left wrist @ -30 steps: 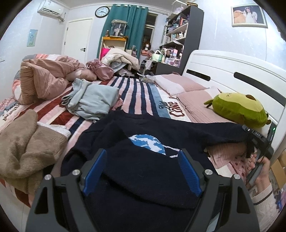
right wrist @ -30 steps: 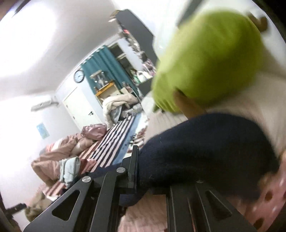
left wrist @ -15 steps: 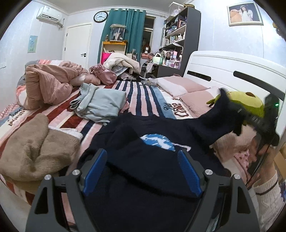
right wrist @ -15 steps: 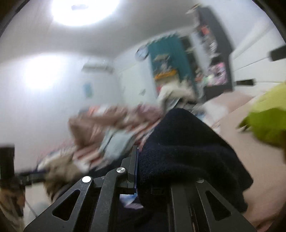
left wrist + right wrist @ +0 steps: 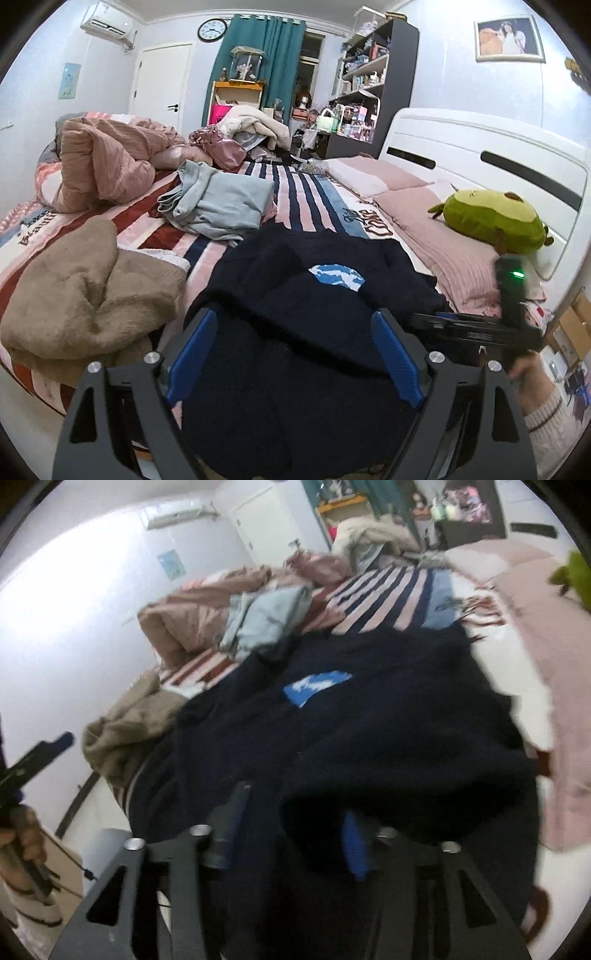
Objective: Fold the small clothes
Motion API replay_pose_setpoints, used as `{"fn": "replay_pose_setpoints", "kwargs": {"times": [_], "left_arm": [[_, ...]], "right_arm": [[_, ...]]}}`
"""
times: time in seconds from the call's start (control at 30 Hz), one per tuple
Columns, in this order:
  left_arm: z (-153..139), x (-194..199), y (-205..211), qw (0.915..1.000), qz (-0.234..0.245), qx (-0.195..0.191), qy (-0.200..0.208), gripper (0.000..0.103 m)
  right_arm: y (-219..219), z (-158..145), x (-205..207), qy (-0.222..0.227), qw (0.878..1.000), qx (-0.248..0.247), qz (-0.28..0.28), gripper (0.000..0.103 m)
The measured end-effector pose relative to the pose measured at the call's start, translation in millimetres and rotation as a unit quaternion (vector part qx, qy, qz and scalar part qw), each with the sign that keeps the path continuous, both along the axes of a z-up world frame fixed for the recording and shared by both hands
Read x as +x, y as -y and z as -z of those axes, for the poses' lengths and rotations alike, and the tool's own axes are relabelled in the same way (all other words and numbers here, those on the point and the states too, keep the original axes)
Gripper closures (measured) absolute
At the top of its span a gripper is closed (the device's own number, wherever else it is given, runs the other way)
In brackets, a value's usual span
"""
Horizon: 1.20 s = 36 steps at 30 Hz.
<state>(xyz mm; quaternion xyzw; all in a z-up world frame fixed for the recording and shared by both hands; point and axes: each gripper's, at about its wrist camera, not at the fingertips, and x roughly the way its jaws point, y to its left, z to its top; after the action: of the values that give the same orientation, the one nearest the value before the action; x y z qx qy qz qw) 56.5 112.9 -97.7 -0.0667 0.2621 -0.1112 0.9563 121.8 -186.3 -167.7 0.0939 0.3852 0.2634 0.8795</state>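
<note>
Right gripper: I read its jaws as opening, a fold of the navy sweater lying between the blue pads, slack rather than pinched as far as the blur allows; left gripper: jaws opening too, already wide, straddling the sweater's near hem without pressing it; I hold nothing with it. The sweater lies low centre in both views on the striped bedspread, blue patch face up; the sleeve on the right appears laid in over the body. I judge the fold barely begun: one sleeve in, the other side and the halving still to do. Further out: tan fleece at left, grey-blue garment above centre, both unfolded; green plush on the pillows at right.
</note>
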Motion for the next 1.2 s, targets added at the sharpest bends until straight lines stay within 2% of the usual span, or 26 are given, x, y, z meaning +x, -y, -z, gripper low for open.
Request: {"fn": "replay_pose_setpoints", "kwargs": {"times": [0.1, 0.2, 0.3, 0.4, 0.43, 0.5, 0.6, 0.63, 0.67, 0.7, 0.77, 0.8, 0.87, 1.0, 1.2], "left_arm": [[1, 2, -4, 0.9999, -0.004, -0.009, 0.004, 0.020], [2, 5, -5, 0.9998, -0.005, -0.019, 0.005, 0.020], [0, 5, -6, 0.9993, -0.005, -0.035, 0.010, 0.020], [-1, 3, -10, 0.9991, -0.005, -0.038, 0.017, 0.020], [-1, 2, -12, 0.9990, -0.008, -0.040, 0.019, 0.020], [-1, 0, -17, 0.9985, -0.021, -0.045, 0.022, 0.020], [2, 0, -21, 0.9985, -0.020, -0.045, 0.025, 0.020], [3, -1, -24, 0.9983, -0.015, -0.049, 0.026, 0.020], [5, -2, -27, 0.9981, -0.014, -0.054, 0.027, 0.020], [5, -3, -29, 0.9979, -0.013, -0.057, 0.028, 0.020], [8, -5, -38, 0.9972, -0.018, -0.066, 0.029, 0.020], [9, -6, -41, 0.9970, -0.020, -0.070, 0.029, 0.020], [12, -9, -51, 0.9965, -0.024, -0.074, 0.031, 0.020], [18, -14, -67, 0.9955, -0.037, -0.080, 0.033, 0.020], [26, -20, -83, 0.9946, -0.046, -0.088, 0.031, 0.020]], "right_arm": [[29, -14, -14, -0.003, 0.999, 0.024, 0.044, 0.050], [54, -3, -5, -0.039, 0.995, 0.048, 0.085, 0.041], [58, 13, 12, -0.074, 0.992, 0.056, 0.079, 0.039], [60, 10, 23, -0.051, 0.991, 0.102, 0.077, 0.039], [61, 6, 27, -0.040, 0.990, 0.114, 0.077, 0.036], [57, 4, 37, -0.044, 0.990, 0.115, 0.072, 0.028], [47, 7, 56, -0.061, 0.989, 0.112, 0.077, 0.028], [45, 7, 57, -0.059, 0.988, 0.110, 0.087, 0.034], [42, 3, 58, -0.047, 0.989, 0.104, 0.097, 0.050], [36, -4, 57, -0.028, 0.991, 0.089, 0.099, 0.057], [22, -16, 54, 0.009, 0.995, 0.049, 0.091, 0.085], [11, -23, 53, 0.026, 0.996, 0.026, 0.084, 0.092], [-3, -30, 55, 0.035, 0.997, 0.020, 0.068, 0.094], [-46, -33, 57, 0.031, 0.999, 0.009, -0.002, 0.095], [-109, -3, 43, -0.025, 0.993, -0.035, -0.106, 0.097]]}}
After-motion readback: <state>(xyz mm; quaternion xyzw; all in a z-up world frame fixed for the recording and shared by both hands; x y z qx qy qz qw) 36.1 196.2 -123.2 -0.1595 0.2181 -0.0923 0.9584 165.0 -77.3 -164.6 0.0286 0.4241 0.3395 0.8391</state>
